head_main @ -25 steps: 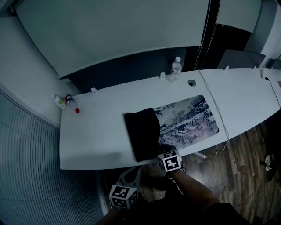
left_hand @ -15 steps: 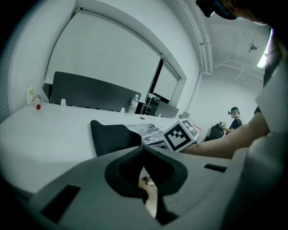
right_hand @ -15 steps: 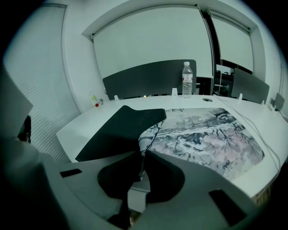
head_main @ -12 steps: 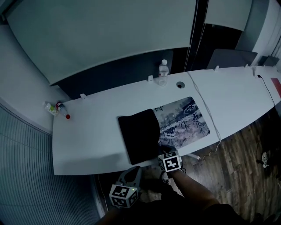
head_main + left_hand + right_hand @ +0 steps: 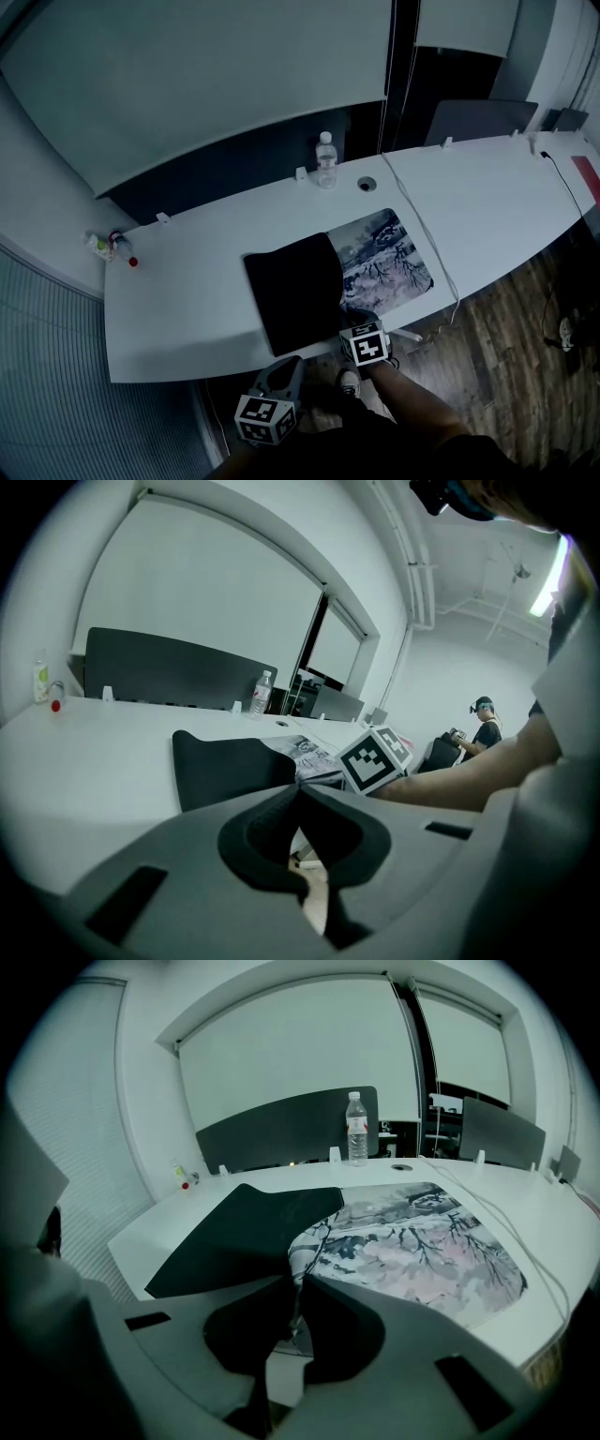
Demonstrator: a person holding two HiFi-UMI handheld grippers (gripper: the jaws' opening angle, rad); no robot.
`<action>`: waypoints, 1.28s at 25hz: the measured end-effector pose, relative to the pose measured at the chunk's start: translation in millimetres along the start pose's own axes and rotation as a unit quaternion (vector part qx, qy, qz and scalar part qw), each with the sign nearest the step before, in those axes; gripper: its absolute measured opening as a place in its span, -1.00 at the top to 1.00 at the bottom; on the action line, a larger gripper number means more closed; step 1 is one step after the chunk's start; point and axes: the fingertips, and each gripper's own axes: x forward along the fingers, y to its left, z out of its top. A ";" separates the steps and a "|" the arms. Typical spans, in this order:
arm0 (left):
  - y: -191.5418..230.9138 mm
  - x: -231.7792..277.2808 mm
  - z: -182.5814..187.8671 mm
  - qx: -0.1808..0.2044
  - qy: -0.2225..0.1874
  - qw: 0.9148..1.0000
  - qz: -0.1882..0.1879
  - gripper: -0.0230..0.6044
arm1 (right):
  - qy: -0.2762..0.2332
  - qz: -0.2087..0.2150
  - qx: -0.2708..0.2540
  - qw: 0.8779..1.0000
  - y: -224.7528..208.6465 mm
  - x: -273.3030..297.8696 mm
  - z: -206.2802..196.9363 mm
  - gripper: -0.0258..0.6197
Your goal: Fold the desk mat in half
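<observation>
Long white desk (image 5: 178, 300) sweeps across the middle of the frame, with a dark divider panel (image 5: 234, 167) along its far edge. A big pale wall (image 5: 187, 66) fills the top. There's ribbed wall (image 5: 47, 394) at lower left and wood floor (image 5: 511, 328) at lower right. The light is dim and cool.

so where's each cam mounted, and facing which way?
Head view: on the person's head, steeply down at desk and desk mat; left gripper, right gripper, forearm show.
Left gripper view: on that gripper, across the desk past its shut jaws; right gripper's marker cube shows.
Right gripper view: on that gripper, over the desk mat pinched in its jaws.
Both gripper views share the water bottle.
</observation>
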 end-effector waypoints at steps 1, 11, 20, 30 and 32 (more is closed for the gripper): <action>-3.5 3.0 0.9 0.001 0.000 1.000 -0.001 0.91 | -0.001 -0.001 0.000 1.000 -5.1 -1.8 0.1 0.78; -33.3 35.1 9.9 0.010 0.000 1.000 -0.011 0.91 | 0.001 -0.006 0.011 1.000 -49.0 -13.2 -5.0 0.78; -54.4 68.9 14.3 0.015 0.012 1.000 -0.022 0.91 | -0.006 -0.018 0.024 1.000 -92.7 -17.1 -1.9 0.78; -75.0 98.3 16.5 0.023 0.027 0.999 -0.036 0.91 | -0.013 -0.043 0.055 0.997 -147.8 -26.0 -5.2 0.78; -78.8 103.0 16.6 0.024 0.029 0.999 -0.039 0.91 | -0.014 -0.048 0.059 0.997 -157.5 -27.9 -5.3 0.78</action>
